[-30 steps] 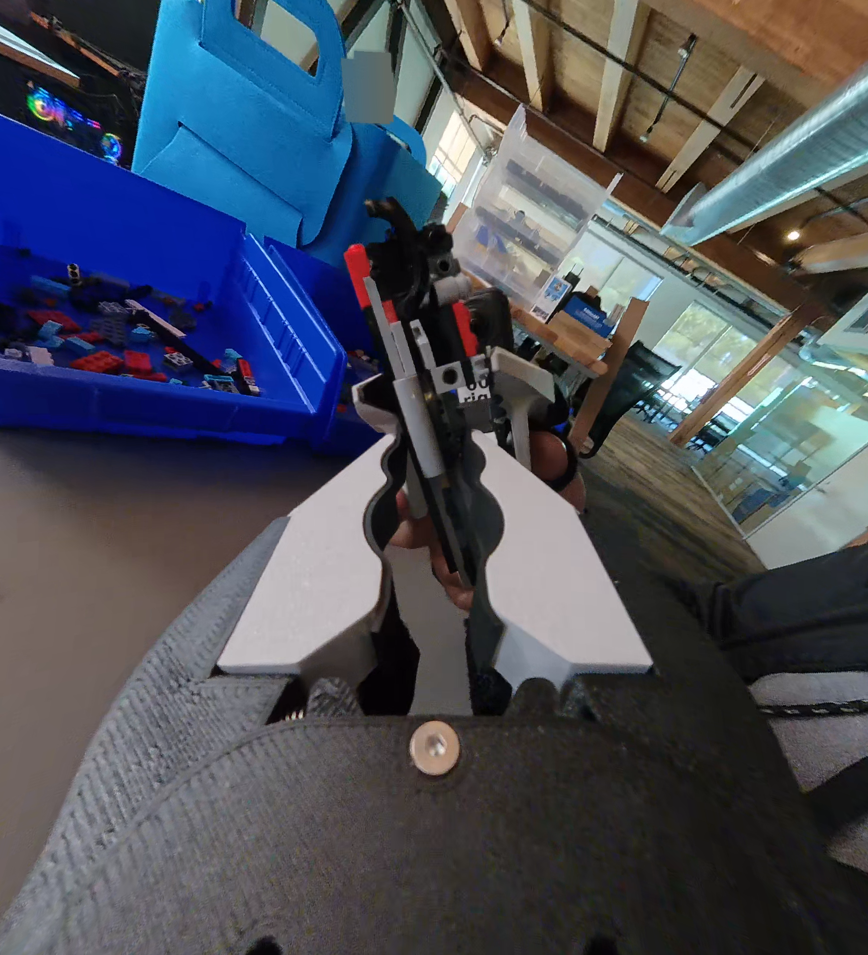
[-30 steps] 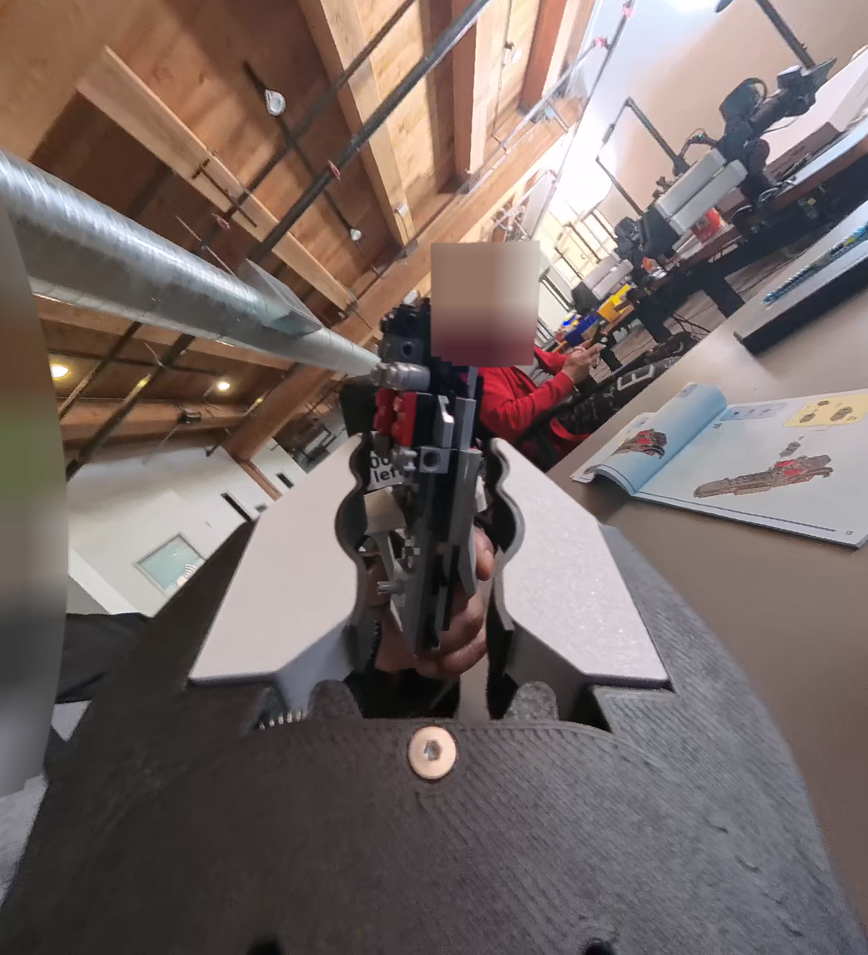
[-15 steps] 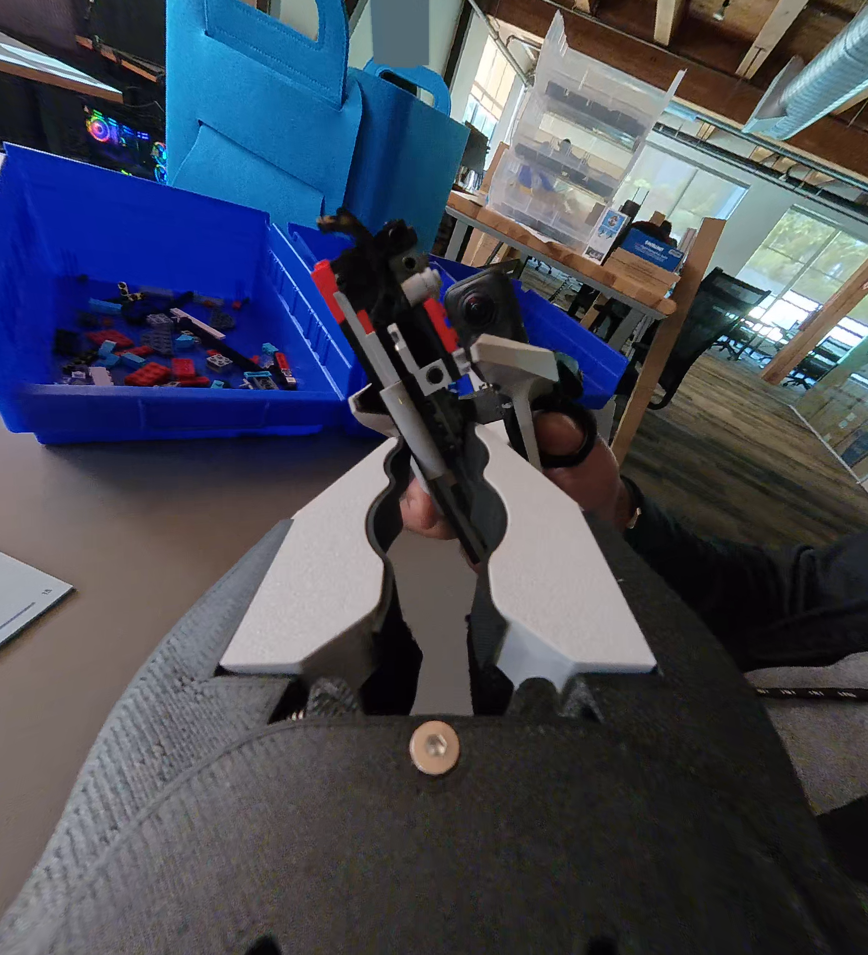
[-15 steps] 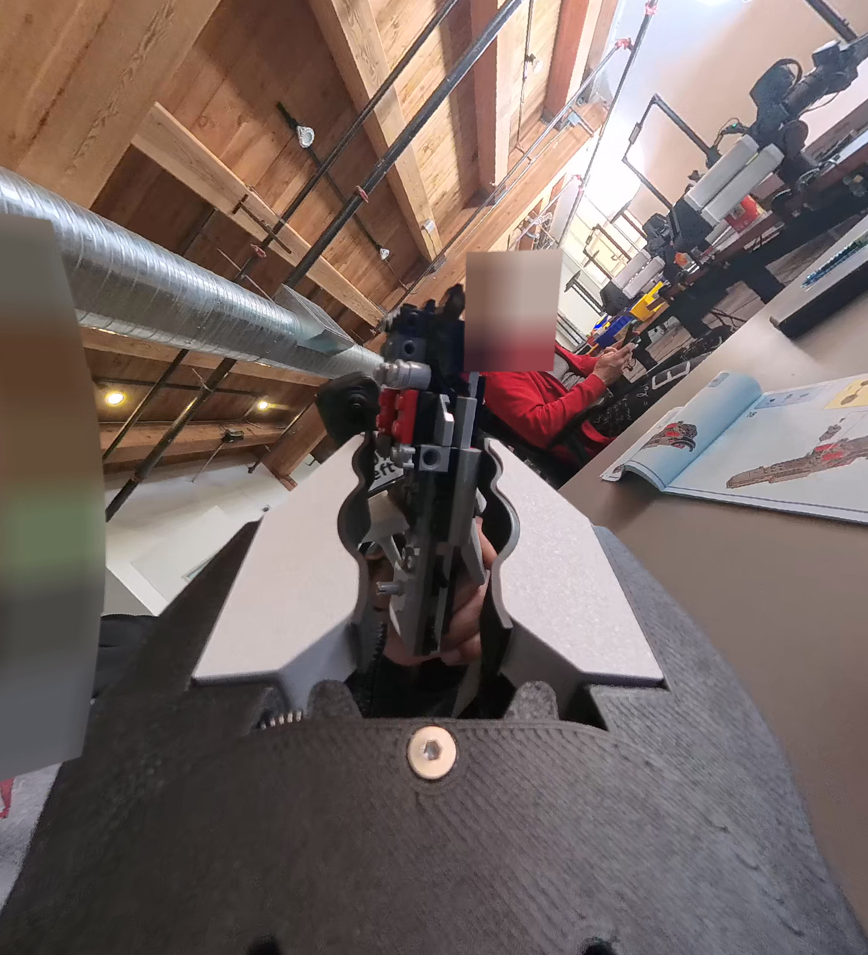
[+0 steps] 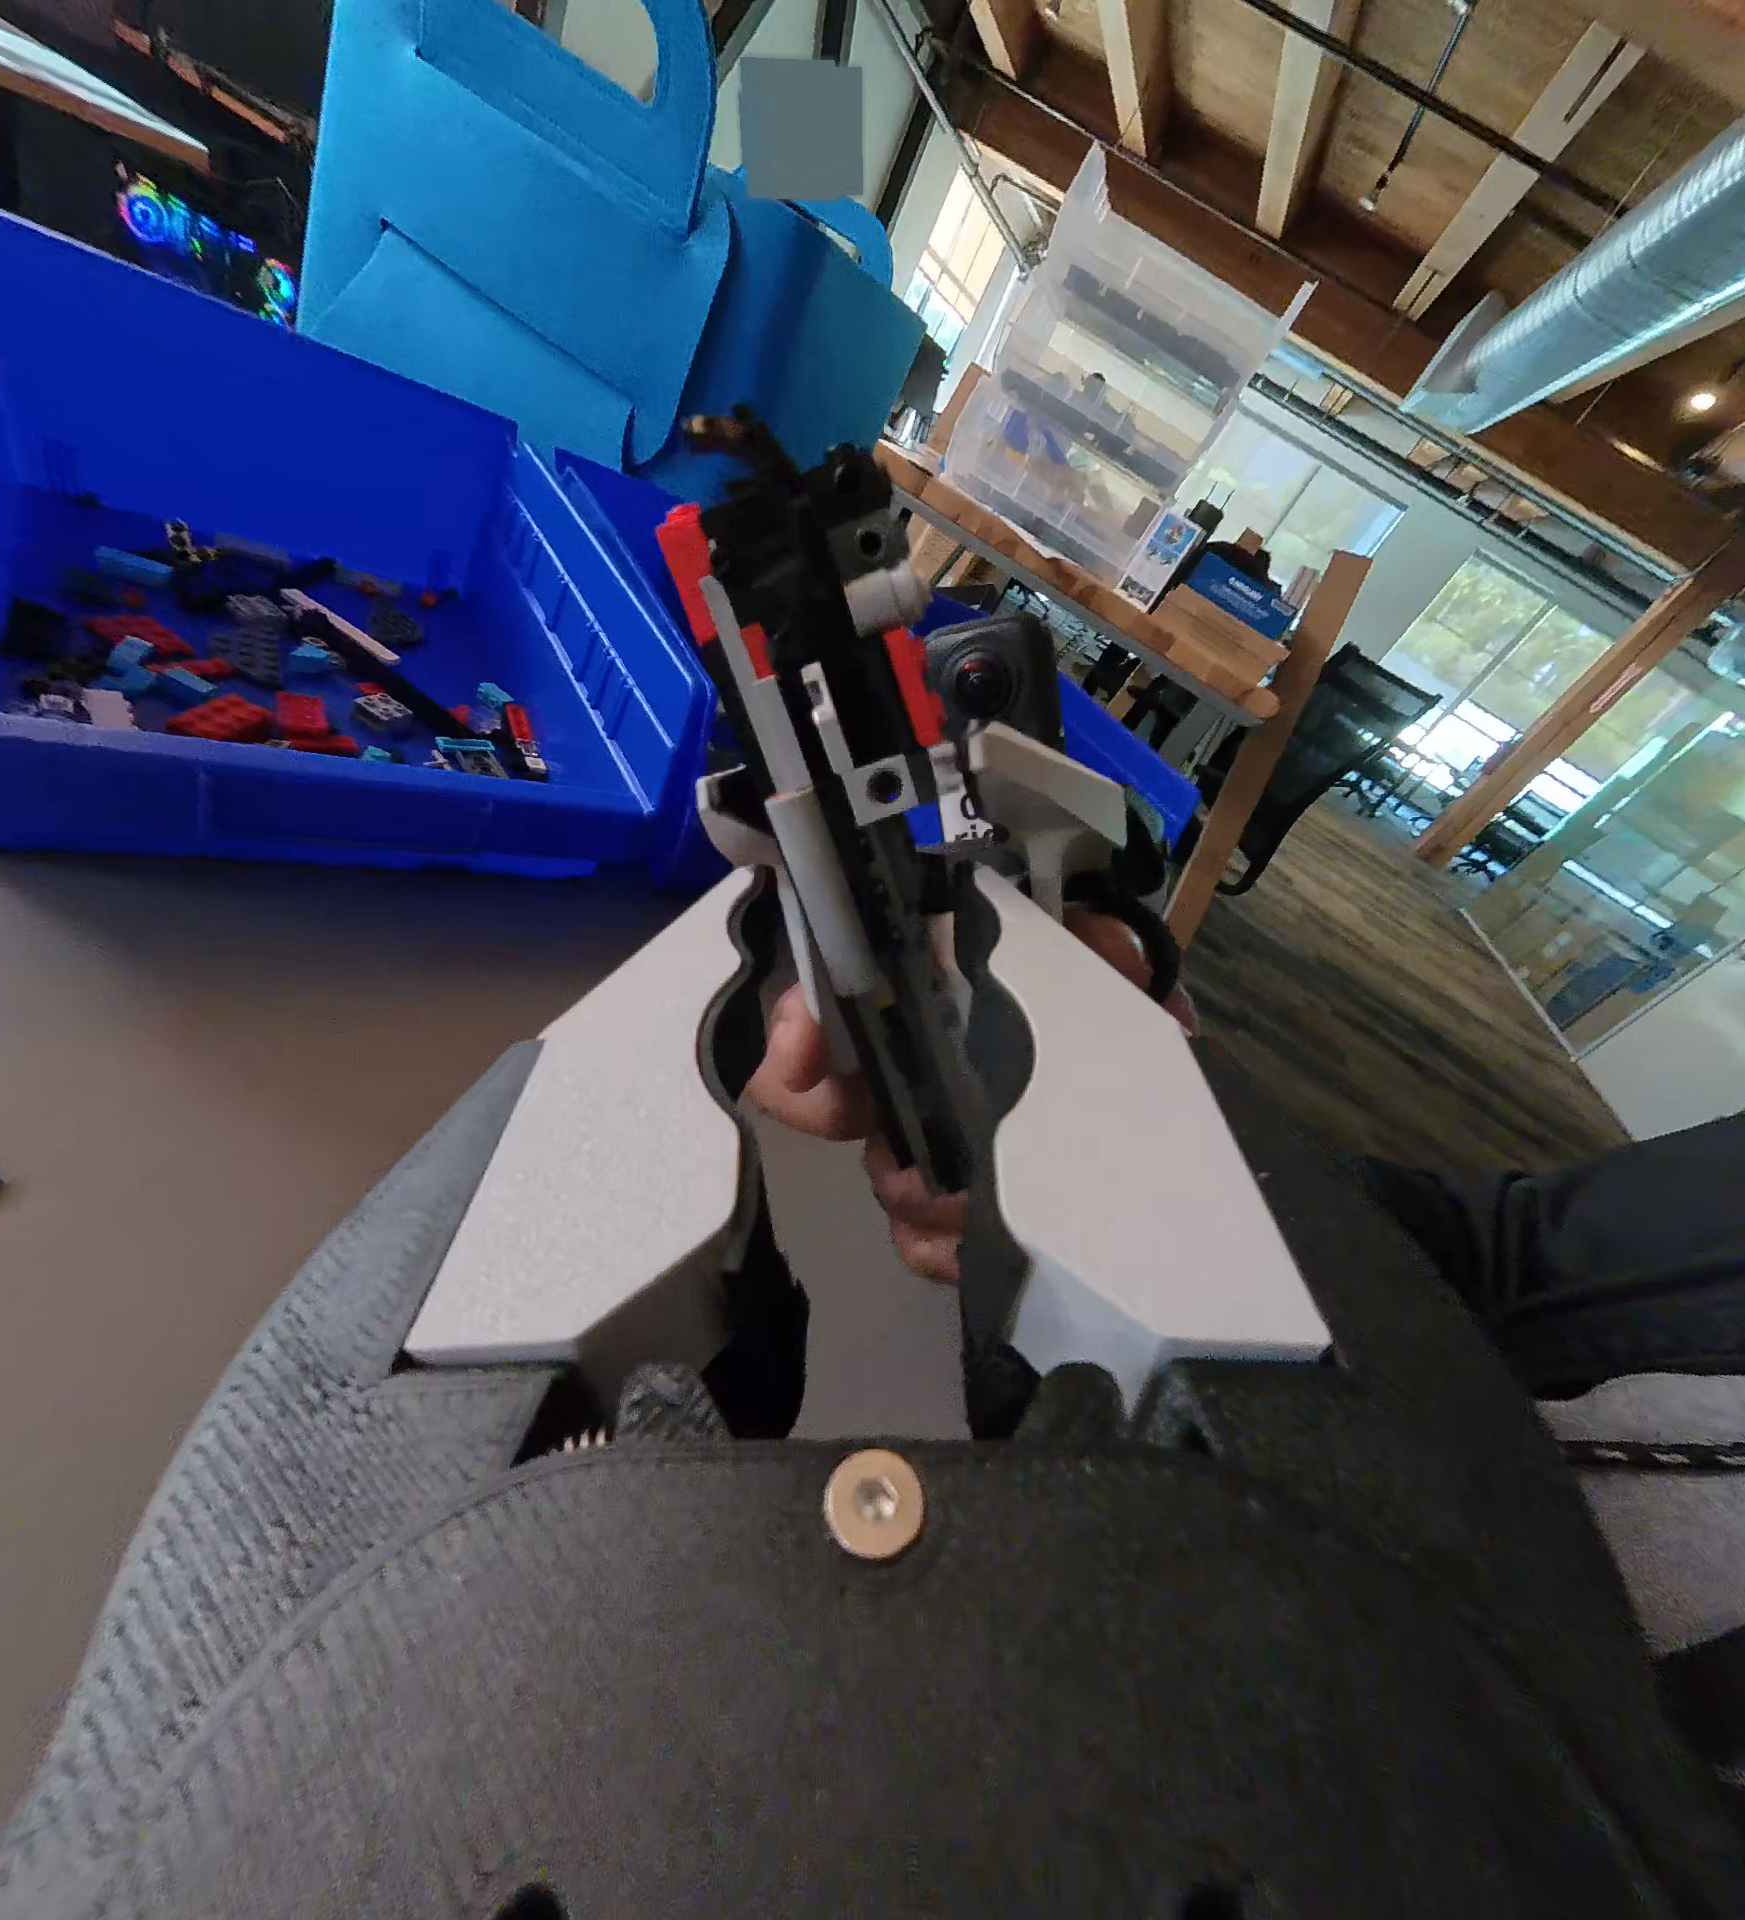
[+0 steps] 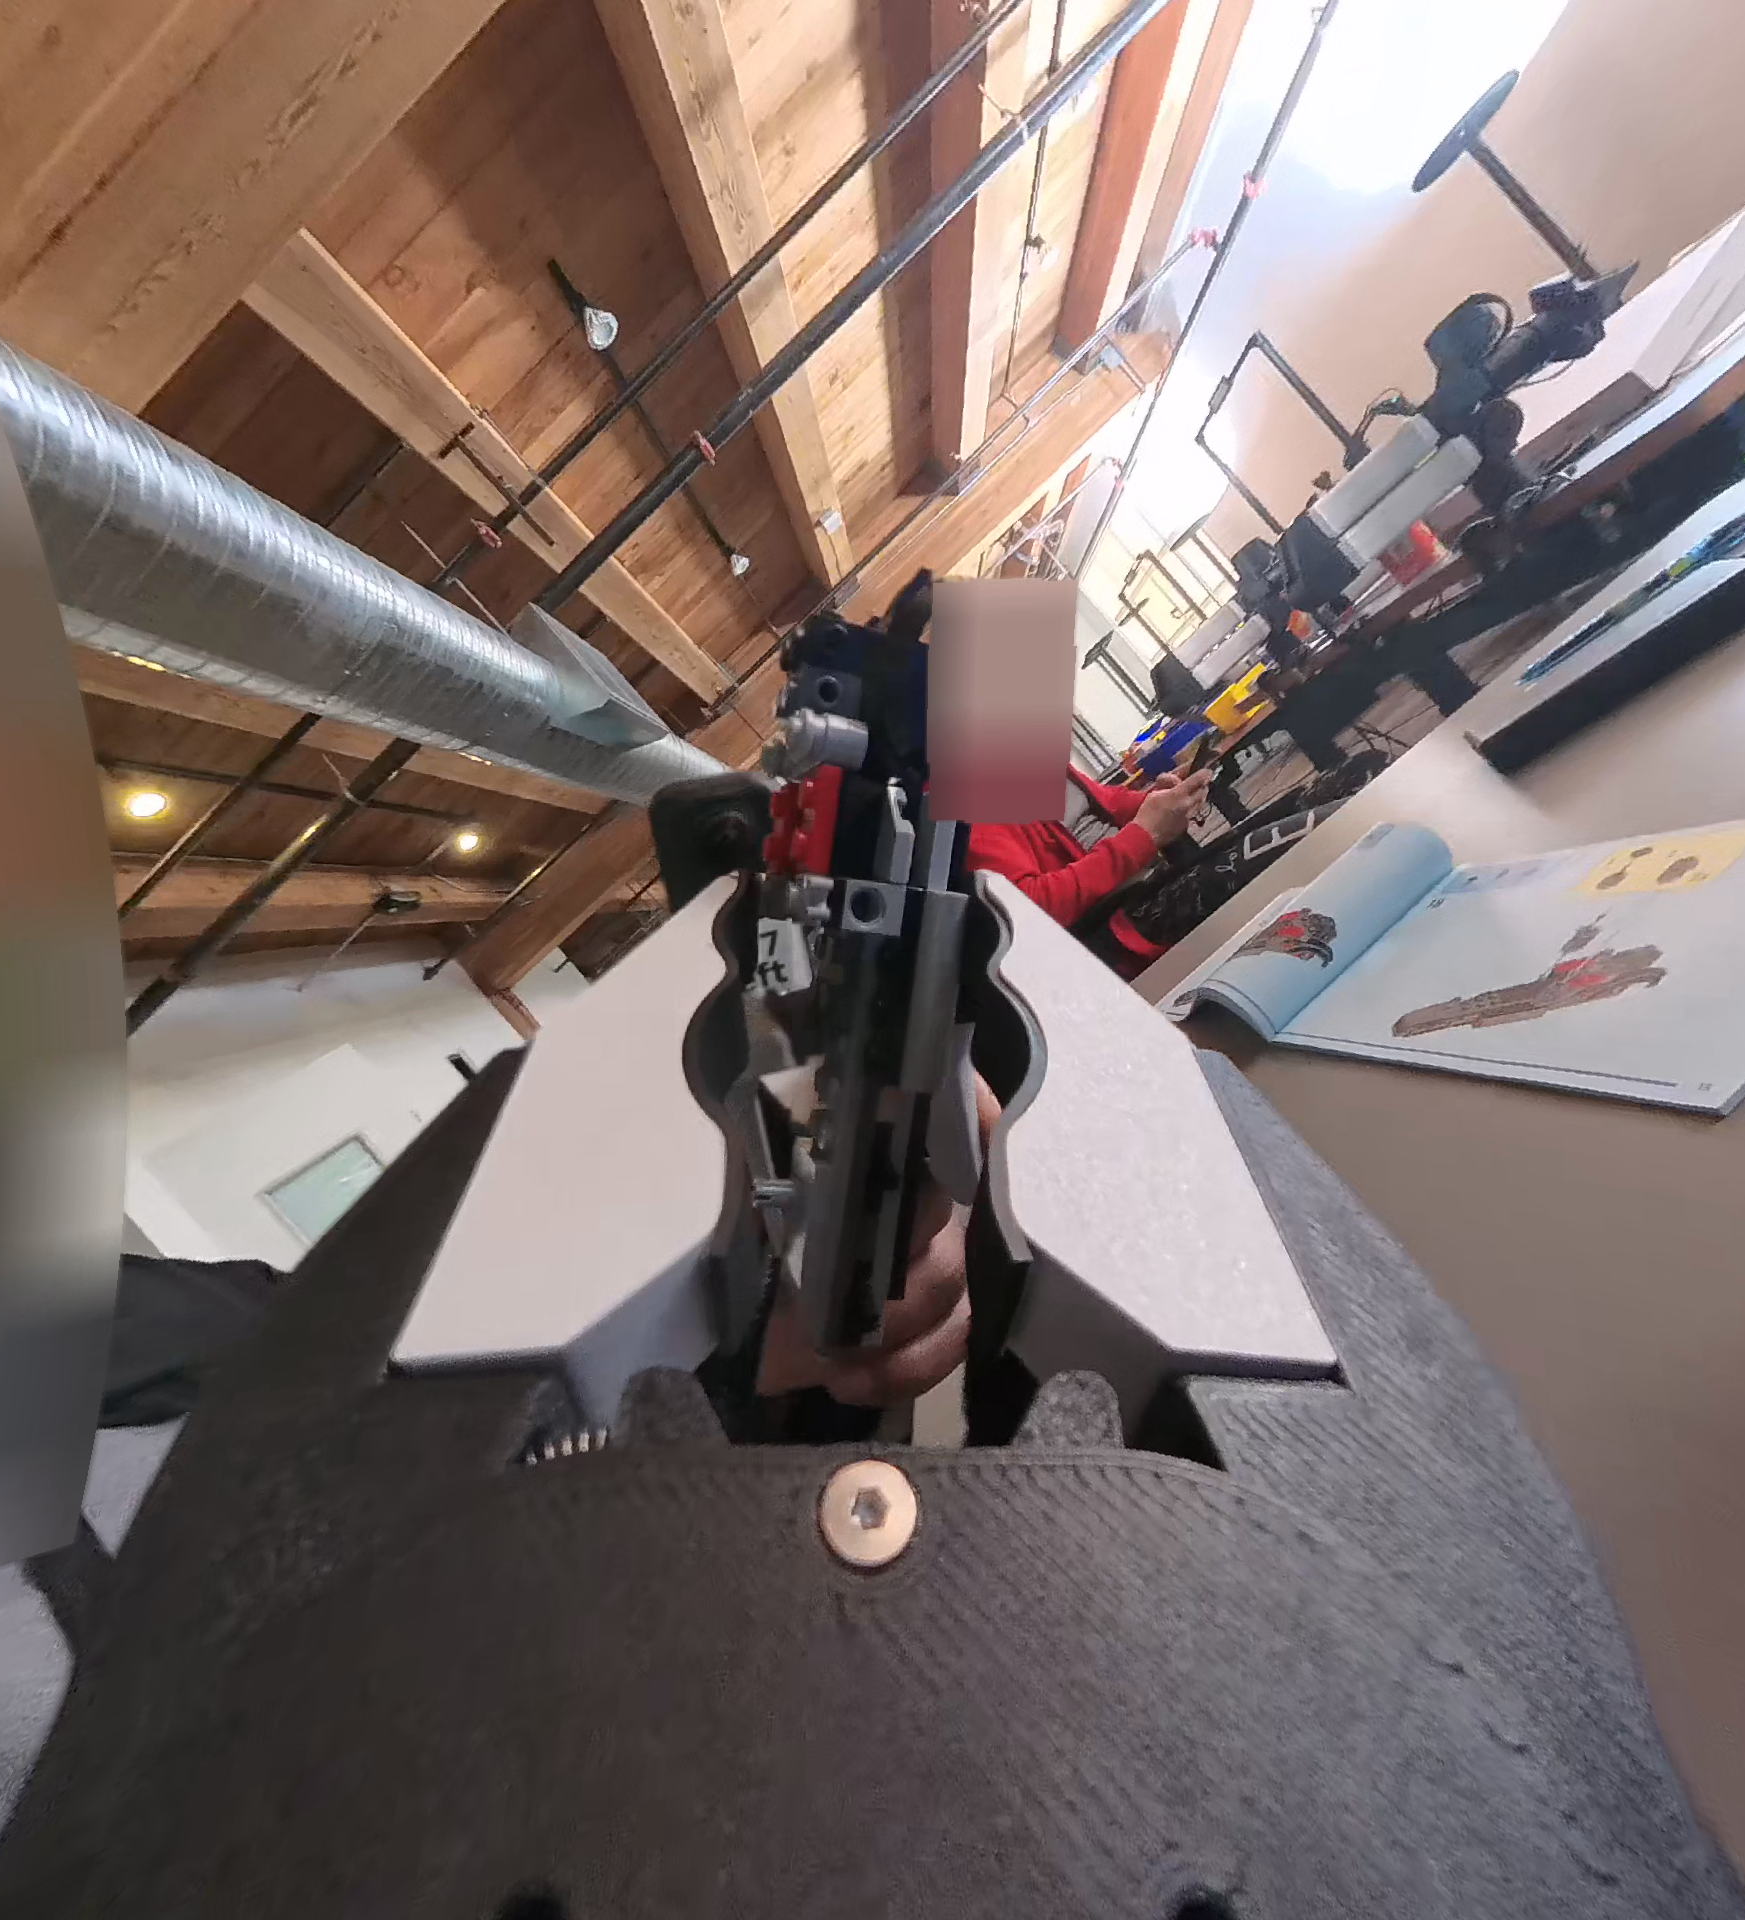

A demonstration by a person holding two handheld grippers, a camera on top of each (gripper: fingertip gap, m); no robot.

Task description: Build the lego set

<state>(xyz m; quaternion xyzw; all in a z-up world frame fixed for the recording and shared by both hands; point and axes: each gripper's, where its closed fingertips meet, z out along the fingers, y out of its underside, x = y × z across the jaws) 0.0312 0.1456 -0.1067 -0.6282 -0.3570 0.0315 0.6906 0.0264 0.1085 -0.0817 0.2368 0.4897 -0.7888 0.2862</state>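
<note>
A long lego model (image 5: 826, 769) of black, grey and red bricks is held upright in the air above the table edge. My left gripper (image 5: 863, 925) is shut on its lower part. My right gripper (image 6: 857, 935) is shut on the same model (image 6: 873, 997) from the opposite side. In the left wrist view the right gripper's finger (image 5: 1044, 800) and camera lens (image 5: 982, 675) show just behind the model. In the right wrist view the left gripper (image 6: 712, 831) shows behind it. A hand (image 5: 816, 1070) is partly visible behind the jaws.
A blue bin (image 5: 224, 810) with several loose bricks stands on the brown table (image 5: 172, 1039), with blue felt bags (image 5: 515, 229) behind it. An open instruction booklet (image 6: 1533, 966) lies on the table to the right. A person in red (image 6: 1086, 852) sits far off. Only a small space, under 4 cm, lies between the two pairs of fingers.
Both grippers stay shut on the model. The pair tipped down toward the table half a second ago and has tilted back up, with the model turned slightly.
</note>
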